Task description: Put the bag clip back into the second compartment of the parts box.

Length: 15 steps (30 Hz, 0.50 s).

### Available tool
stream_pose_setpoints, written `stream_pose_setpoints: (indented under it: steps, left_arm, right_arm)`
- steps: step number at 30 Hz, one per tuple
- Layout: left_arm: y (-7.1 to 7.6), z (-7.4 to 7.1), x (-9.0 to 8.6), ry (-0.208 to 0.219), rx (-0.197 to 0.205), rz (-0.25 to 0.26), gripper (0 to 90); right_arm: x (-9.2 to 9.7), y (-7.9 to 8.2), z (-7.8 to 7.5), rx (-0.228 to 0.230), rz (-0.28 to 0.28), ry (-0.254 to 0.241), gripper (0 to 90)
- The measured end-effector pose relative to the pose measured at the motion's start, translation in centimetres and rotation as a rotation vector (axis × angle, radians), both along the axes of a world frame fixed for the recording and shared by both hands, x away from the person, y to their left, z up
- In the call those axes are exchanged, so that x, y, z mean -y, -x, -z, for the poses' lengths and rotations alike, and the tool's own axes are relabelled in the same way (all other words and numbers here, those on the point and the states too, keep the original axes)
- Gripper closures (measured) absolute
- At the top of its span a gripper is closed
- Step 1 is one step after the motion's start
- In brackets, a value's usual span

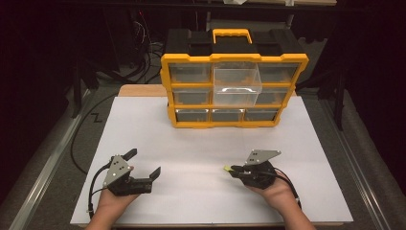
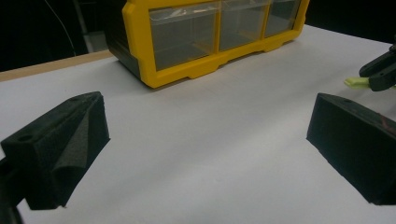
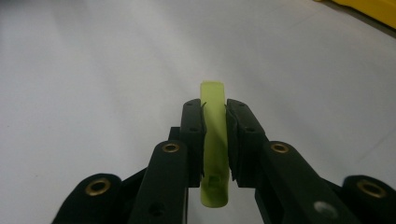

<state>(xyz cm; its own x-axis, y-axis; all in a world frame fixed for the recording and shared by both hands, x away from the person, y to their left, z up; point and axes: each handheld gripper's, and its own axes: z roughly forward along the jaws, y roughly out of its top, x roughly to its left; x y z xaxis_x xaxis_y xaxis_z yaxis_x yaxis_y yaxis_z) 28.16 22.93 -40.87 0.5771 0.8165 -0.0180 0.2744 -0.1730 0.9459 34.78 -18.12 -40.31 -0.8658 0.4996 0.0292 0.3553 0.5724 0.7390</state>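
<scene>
yellow-green strip (image 3: 215,140) sits clamped between the jaws of my right gripper (image 1: 235,170), which i hold low over the near right part of the table (image 1: 201,143); its pale tip (image 1: 227,168) pokes out past the jaw ends toward the middle of the table. in the right gripper view the strip runs lengthwise through the pinch, sticking out both in front of the pads and behind them. my left gripper (image 1: 143,164) is at the near left, jaws spread wide with nothing between them, and in the left gripper view i see bare white table between its two black foam pads (image 2: 65,144), with the right gripper and the strip's tip (image 2: 356,82) off at the right edge. well beyond both grippers, at the far middle of the table, stands a yellow and black drawer organizer (image 1: 233,91) with a yellow carry handle (image 1: 232,35) on top and rows of clear drawers. one clear drawer (image 1: 236,85) in the upper middle is pulled out toward me; the others look pushed in. i cannot tell whether anything lies in the drawers.
</scene>
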Motion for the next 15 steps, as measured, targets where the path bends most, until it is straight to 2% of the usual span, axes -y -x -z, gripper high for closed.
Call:
stream_pose_setpoints:
  steps: [7,12,15]
  left_arm:
    - [0.0,-0.1,-0.1,0.007,0.003,0.001,0.3]
    - [-0.1,0.1,-0.1,0.000,-0.001,0.000,0.3]
    - [-0.1,0.2,0.0,-0.002,-0.002,0.005,0.3]
  right_arm:
    - [1.9,-0.7,0.1,-0.013,0.060,-0.016,79.0]
    - [1.8,-0.7,0.2,-0.018,0.064,-0.006,79.0]
    - [1.7,-0.7,0.2,-0.051,0.074,0.012,79.0]
